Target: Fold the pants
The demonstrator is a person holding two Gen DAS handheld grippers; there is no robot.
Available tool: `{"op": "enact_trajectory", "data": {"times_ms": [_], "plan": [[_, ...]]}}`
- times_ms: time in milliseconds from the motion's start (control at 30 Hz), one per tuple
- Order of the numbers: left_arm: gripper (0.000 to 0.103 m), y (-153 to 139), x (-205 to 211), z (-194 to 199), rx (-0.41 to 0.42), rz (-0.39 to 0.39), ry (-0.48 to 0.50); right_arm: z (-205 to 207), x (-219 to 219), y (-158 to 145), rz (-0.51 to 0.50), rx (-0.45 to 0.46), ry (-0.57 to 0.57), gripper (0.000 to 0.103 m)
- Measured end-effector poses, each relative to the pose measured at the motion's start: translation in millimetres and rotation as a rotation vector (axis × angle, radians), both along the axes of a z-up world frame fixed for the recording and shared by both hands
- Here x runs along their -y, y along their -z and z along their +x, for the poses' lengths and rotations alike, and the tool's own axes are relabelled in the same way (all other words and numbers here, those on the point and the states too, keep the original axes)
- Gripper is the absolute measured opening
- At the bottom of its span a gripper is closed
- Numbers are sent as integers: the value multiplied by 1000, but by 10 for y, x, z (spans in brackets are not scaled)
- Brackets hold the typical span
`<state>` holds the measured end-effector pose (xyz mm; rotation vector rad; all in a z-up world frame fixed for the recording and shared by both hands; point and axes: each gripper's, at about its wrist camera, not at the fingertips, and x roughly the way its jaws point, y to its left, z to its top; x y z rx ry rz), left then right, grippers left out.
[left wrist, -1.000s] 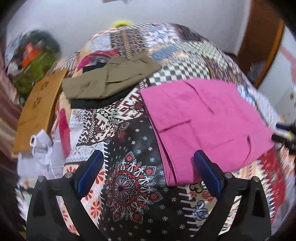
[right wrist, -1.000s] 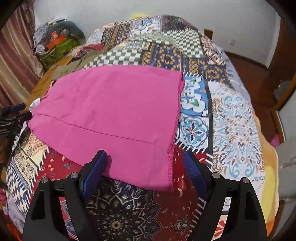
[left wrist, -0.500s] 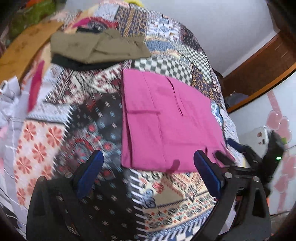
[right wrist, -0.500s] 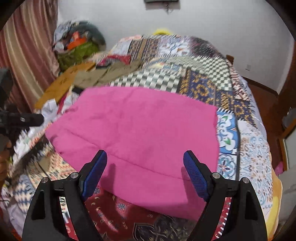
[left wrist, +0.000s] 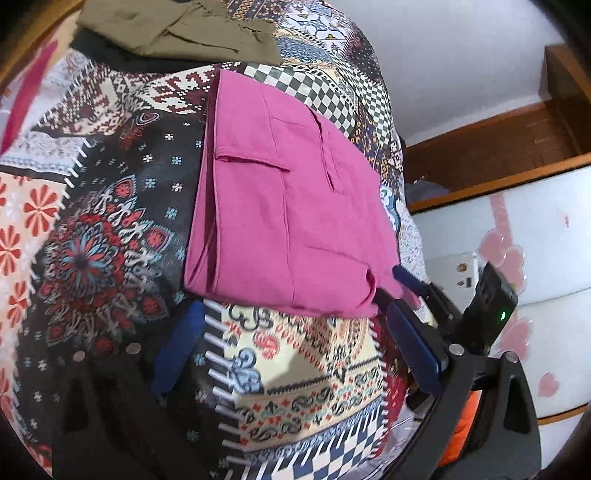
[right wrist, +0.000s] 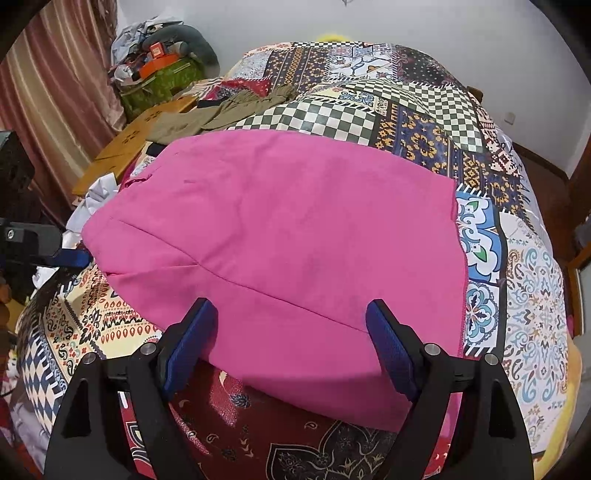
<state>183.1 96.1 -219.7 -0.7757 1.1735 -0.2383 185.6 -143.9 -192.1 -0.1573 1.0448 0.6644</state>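
Observation:
The pink pants [left wrist: 291, 206] lie folded flat on the patchwork bedspread [left wrist: 110, 240]; they also show in the right wrist view [right wrist: 280, 236]. My left gripper [left wrist: 295, 347] is open, just short of the near edge of the pants. My right gripper [right wrist: 291, 343] is open, its two fingers straddling the near edge of the pants, and holds nothing. The right gripper's fingers [left wrist: 410, 280] show in the left wrist view at the pants' near right corner.
Folded olive pants [left wrist: 177, 29] lie on a dark garment at the far end of the bed. A cardboard box [right wrist: 125, 147], white cloth and a pile of bags [right wrist: 159, 74] stand to the left of the bed. A wooden door frame stands to the right.
Both grippers have come closer to the pink pants' near edge. The left view has swung right and down; the right gripper now reaches the pants' corner.

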Motion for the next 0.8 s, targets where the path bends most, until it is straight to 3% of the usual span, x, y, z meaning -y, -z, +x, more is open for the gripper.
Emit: {"op": "enact_trajectory", "data": {"times_ms": [133, 200, 300, 367, 433, 567, 700, 800], "plan": [[99, 23, 1, 142, 7, -16, -25, -3, 2, 7, 6, -1, 2, 83], [99, -21, 71, 195, 33, 27, -21, 0, 5, 9, 9, -2, 3, 83], [77, -78, 166, 243, 52, 155, -27, -4, 11, 8, 16, -3, 4, 83], [45, -98, 196, 268, 56, 215, -39, -3, 14, 8, 18, -5, 4, 83], [34, -116, 207, 291, 57, 264, -53, -3, 19, 4, 20, -5, 3, 83], [27, -174, 193, 260, 91, 327, -46, -3, 24, -8, 24, -4, 4, 82], [25, -332, 124, 146, 149, 452, -61, 8, 119, -54, 69, -3, 39, 82], [24, -461, 54, 107, 179, 572, -72, 30, 180, -48, 47, -5, 56, 82]]}}
